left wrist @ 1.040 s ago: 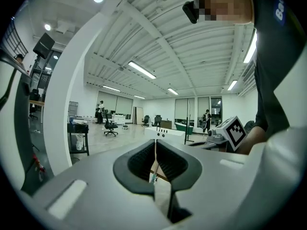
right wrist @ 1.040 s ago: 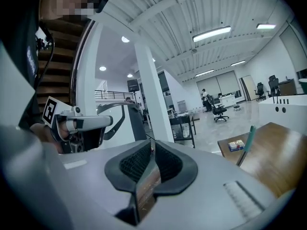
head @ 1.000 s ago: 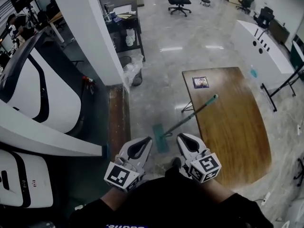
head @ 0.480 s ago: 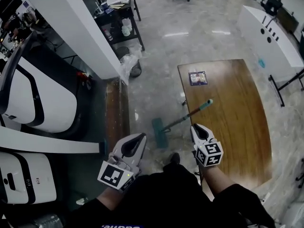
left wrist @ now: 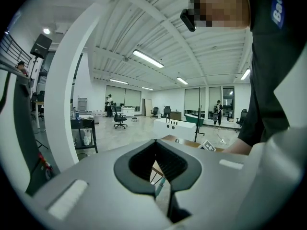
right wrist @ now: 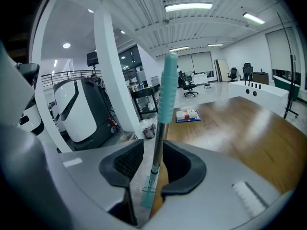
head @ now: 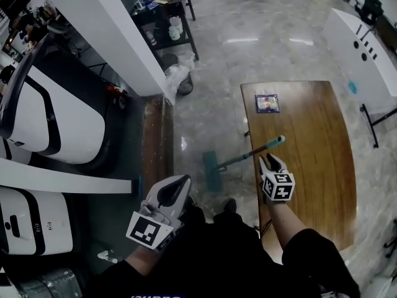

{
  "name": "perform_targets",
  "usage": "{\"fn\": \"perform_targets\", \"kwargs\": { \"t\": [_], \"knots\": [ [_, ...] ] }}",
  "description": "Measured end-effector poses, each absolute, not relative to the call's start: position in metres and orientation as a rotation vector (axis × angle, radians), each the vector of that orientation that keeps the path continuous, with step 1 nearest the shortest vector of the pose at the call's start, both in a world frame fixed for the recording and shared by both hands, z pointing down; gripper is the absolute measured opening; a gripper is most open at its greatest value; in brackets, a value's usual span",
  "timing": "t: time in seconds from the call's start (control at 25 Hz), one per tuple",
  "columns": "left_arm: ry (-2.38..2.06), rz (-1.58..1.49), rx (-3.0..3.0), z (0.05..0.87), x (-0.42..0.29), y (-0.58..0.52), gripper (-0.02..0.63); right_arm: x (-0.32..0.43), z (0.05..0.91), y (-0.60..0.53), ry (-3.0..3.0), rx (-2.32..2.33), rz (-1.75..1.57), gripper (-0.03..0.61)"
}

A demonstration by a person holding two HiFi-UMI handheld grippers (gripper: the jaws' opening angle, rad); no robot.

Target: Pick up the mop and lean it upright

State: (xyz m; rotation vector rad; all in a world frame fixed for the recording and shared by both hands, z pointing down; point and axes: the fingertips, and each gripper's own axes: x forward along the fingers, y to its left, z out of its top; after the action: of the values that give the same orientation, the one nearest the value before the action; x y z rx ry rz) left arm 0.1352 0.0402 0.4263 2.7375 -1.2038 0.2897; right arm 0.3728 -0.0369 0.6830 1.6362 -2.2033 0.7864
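The right gripper [right wrist: 154, 146] had its jaws apart, having just been opening, and the metal shaft of the mop [head: 239, 159] ran up through the gap between them. It lay close against the right-hand pad, but whether it touched could not be told. Past the jaw tips the shaft ended in a teal grip [right wrist: 168, 87].

In the head view this gripper sat at the left edge of a wooden table [head: 316, 166], just below the mop's upper end. The mop slanted from there down to the left. Its grip end lay at the table's edge and its flat teal head [head: 212, 171] rested on the pale polished floor [head: 217, 73].

The left gripper [left wrist: 156, 143] was held low and well apart from the mop, near the person's body. Its jaws were together at the tips with nothing between them.

Farther out, a small printed booklet [head: 267, 103] lay flat near the far end of the table. A white slanted column [head: 118, 36] stood across the floor to the left.
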Motion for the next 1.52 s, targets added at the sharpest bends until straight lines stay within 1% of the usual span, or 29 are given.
{"fn": "perform_targets", "kwargs": {
  "t": [0.24,0.36,0.44,0.48,0.52,0.6,0.72,0.88,1.16,1.36,1.52],
  "knots": [
    [-1.182,0.285,2.75,0.428,0.132,0.032,0.02,0.373,0.7,-0.06,-2.147,1.661,0.822,0.176],
    [-1.152,0.263,2.772,0.427,0.131,0.025,0.02,0.374,0.701,-0.073,-2.121,1.69,0.826,0.181],
    [-1.134,0.252,2.784,0.425,0.129,0.021,0.02,0.377,0.702,-0.079,-2.088,1.721,0.828,0.17],
    [-1.126,0.247,2.789,0.424,0.127,0.018,0.02,0.378,0.701,-0.081,-2.073,1.737,0.83,0.132],
    [-1.121,0.241,2.793,0.423,0.125,0.016,0.02,0.379,0.7,-0.083,-2.062,1.748,0.837,0.114],
    [-1.114,0.226,2.802,0.421,0.117,0.009,0.02,0.375,0.697,-0.083,-2.054,1.756,0.859,0.11],
    [-1.114,0.201,2.804,0.416,0.099,-0.002,0.02,0.356,0.689,-0.083,-2.066,1.739,0.874,0.107],
    [-1.116,0.169,2.808,0.409,0.076,-0.017,0.02,0.311,0.671,-0.088,-2.125,1.671,0.847,0.106],
    [-1.134,0.098,2.805,0.403,0.033,-0.041,0.02,0.229,0.631,-0.107,-2.223,1.525,0.665,0.109],
    [-1.142,0.042,2.793,0.4,0.005,-0.056,0.02,0.208,0.609,-0.122,-2.225,1.513,0.581,0.11],
    [-1.129,0.005,2.791,0.397,-0.011,-0.063,0.02,0.204,0.599,-0.13,-2.199,1.551,0.585,0.11]
  ]
}}
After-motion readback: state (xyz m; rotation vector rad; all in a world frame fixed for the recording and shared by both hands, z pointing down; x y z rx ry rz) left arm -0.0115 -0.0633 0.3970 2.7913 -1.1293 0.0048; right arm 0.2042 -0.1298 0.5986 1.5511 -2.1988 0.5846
